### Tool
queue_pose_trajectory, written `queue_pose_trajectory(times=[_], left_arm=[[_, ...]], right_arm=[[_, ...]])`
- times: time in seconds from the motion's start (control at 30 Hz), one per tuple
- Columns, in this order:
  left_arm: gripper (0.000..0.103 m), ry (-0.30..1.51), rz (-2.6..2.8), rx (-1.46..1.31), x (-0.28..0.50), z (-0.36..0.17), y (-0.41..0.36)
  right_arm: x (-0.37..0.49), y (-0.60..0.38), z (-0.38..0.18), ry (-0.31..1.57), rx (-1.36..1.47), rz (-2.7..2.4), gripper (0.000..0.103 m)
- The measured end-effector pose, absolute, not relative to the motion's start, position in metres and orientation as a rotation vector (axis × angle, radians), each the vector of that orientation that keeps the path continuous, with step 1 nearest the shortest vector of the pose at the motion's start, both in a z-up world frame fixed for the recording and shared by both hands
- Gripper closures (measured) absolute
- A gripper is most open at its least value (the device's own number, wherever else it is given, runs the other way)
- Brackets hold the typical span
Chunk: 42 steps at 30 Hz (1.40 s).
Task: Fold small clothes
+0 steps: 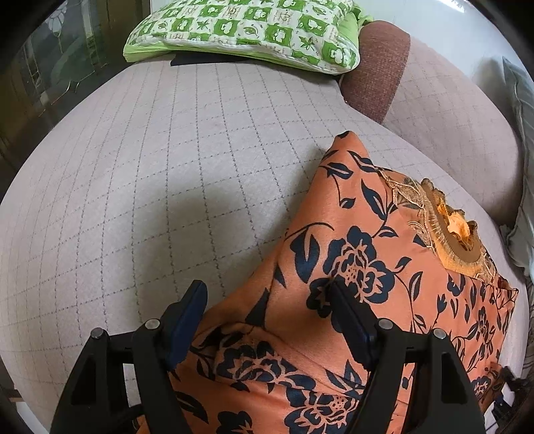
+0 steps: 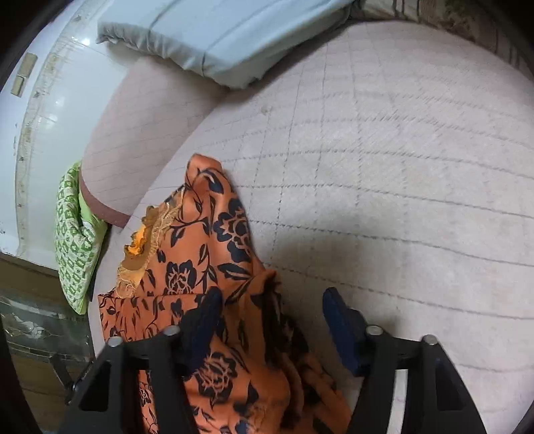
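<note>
- Left gripper: jaws spread wide over the orange floral garment, pinching nothing.
- Right gripper: jaws parted, cloth loose between them, unpinched.
- The garment lies partly folded on the checked bed cover.
- Green pillow well beyond.

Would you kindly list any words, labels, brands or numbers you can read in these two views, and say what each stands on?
None can be read.
Green-and-white checked quilted pillow: small marks inside its squares, too small and blurred to read.
Orange garment with black flower print: pattern only, no text.
</note>
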<state>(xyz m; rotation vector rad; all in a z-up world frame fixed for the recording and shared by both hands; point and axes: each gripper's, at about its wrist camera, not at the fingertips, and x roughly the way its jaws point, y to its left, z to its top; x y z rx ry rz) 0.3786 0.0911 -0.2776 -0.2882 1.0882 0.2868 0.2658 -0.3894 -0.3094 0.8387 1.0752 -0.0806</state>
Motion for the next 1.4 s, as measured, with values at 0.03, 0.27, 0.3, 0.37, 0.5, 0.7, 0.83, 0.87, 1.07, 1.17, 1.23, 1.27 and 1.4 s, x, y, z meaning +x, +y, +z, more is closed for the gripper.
queue_pose_trajectory(times=[0.03, 0.27, 0.3, 0.37, 0.5, 0.7, 0.83, 0.87, 1.07, 1.17, 1.23, 1.27, 1.4], left_arm=[[0.026, 1.090, 0.286, -0.293, 0.379, -0.278, 0.092], [0.026, 1.083, 0.293, -0.311, 0.377, -0.277, 0.100], [0.026, 1.084, 0.292, -0.311, 0.378, -0.278, 0.100], [0.026, 1.086, 0.297, -0.304, 0.378, -0.279, 0.098], [0.026, 1.057, 0.321, -0.295, 0.376, -0.277, 0.096], [0.026, 0.993, 0.390, -0.261, 0.372, -0.274, 0.092], [0.026, 1.023, 0.383, -0.225, 0.377, -0.281, 0.084], [0.026, 1.025, 0.382, -0.222, 0.377, -0.281, 0.083], [0.026, 0.983, 0.393, -0.282, 0.368, -0.269, 0.094], [0.026, 0.951, 0.400, -0.318, 0.365, -0.261, 0.105], [0.026, 0.957, 0.413, -0.333, 0.366, -0.260, 0.116], [0.026, 0.958, 0.420, -0.349, 0.365, -0.260, 0.122], [0.026, 0.961, 0.439, -0.415, 0.363, -0.259, 0.144]], right_arm=[[0.270, -0.386, -0.312, 1.095, 0.815, -0.061, 0.072], [0.275, -0.364, -0.261, 1.010, 0.611, -0.035, 0.095], [0.278, -0.362, -0.248, 0.985, 0.599, -0.018, 0.096], [0.281, -0.361, -0.227, 0.939, 0.587, 0.011, 0.096], [0.298, -0.361, -0.193, 0.829, 0.591, 0.075, 0.096], [0.332, -0.387, -0.248, 0.771, 0.674, 0.059, 0.096], [0.326, -0.408, -0.327, 0.948, 0.819, 0.014, 0.089], [0.324, -0.414, -0.332, 0.961, 0.856, 0.015, 0.087], [0.311, -0.426, -0.269, 0.840, 0.791, -0.065, 0.085], [0.314, -0.382, -0.243, 0.849, 0.723, 0.077, 0.085], [0.321, -0.335, -0.233, 0.906, 0.617, 0.171, 0.085], [0.321, -0.315, -0.231, 0.933, 0.573, 0.220, 0.085], [0.339, -0.233, -0.223, 0.998, 0.459, 0.389, 0.085]])
